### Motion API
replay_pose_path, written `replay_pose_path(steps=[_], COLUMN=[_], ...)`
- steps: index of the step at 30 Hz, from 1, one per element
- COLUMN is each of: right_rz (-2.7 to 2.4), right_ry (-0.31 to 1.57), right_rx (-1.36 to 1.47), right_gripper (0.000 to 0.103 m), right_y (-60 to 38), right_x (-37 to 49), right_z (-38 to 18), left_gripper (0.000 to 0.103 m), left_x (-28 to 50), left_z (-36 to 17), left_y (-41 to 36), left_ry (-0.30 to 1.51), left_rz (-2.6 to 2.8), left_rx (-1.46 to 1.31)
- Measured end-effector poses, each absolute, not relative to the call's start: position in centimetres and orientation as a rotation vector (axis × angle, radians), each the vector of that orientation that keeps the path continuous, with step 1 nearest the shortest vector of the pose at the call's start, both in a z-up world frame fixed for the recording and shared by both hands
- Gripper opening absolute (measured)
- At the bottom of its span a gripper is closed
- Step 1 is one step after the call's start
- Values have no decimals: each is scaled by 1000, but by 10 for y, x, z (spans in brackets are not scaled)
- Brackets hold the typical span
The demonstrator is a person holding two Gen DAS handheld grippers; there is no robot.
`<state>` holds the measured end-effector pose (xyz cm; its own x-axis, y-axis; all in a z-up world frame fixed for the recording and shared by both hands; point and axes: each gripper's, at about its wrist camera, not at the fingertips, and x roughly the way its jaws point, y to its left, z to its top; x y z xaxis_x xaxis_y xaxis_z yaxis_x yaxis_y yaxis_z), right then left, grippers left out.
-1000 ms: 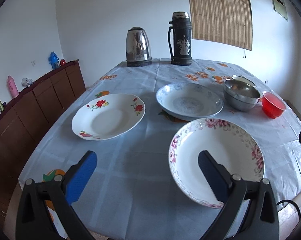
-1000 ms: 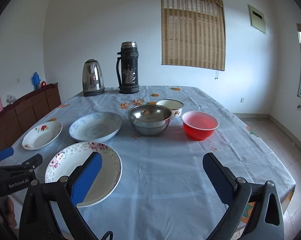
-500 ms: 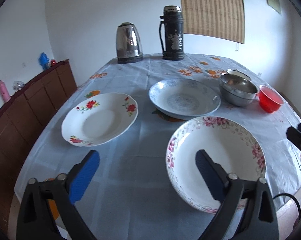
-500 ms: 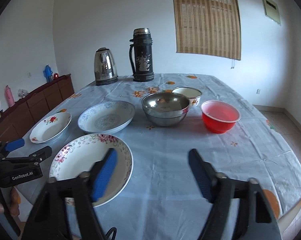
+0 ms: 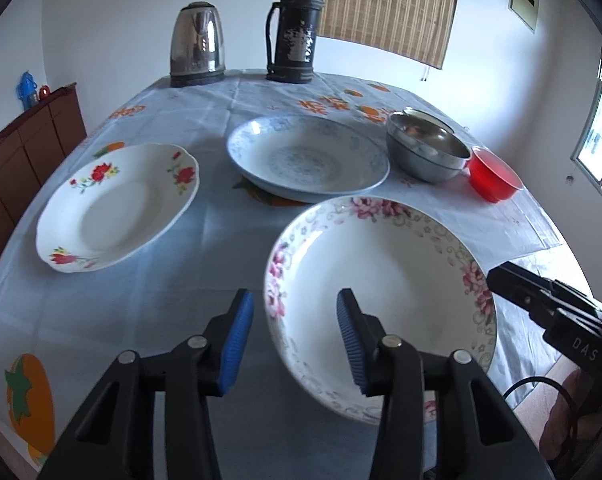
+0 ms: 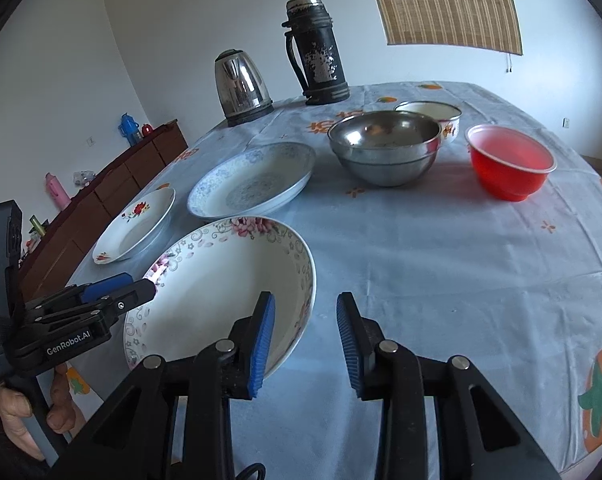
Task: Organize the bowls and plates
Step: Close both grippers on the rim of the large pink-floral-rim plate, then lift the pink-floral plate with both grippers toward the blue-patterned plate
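On the counter (image 5: 205, 248) we list three plates: a pink-flowered plate (image 5: 381, 280) nearest us, a red-flowered plate (image 5: 117, 208) at its 10 o'clock, and a blue-patterned plate (image 5: 307, 158) at its 12 o'clock. At 1 o'clock sit a steel bowl (image 6: 385, 146), a red bowl (image 6: 511, 162) and a white bowl (image 6: 429, 114).

Our left hand-held gripper (image 5: 293, 332) is released, straddling the pink-flowered plate's left rim. Our right hand-held gripper (image 6: 305, 340) is released, straddling its right rim.
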<state>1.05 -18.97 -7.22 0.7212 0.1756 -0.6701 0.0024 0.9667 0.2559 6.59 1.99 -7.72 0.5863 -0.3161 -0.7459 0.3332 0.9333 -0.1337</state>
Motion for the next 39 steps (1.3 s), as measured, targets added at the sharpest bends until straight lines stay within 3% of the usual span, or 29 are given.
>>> replay_pose_path(steps=[4,8,11,31,39], right_rz=[104,129,148,145,144], right_ry=[783,807,832,837,781], right_rx=[285,321,323,363,349], right_gripper=[35,35,18,17,17], right_y=[-194,-195,-191,-194,-190], right_x=[14,20,25,30,20], right_z=[-79,-86,-93,-99,-75], left_gripper=[29,29,29,26,26], left_x=[72,76,80,76,70], left_z=[-83,-87,-92,-92,-77], left_y=[22,23,24,18,23], left_ry=[887,901,923,888,847], left_rz=[-373,-375,-384,-379,-385], left_rx=[10,8,-8,-16,-28])
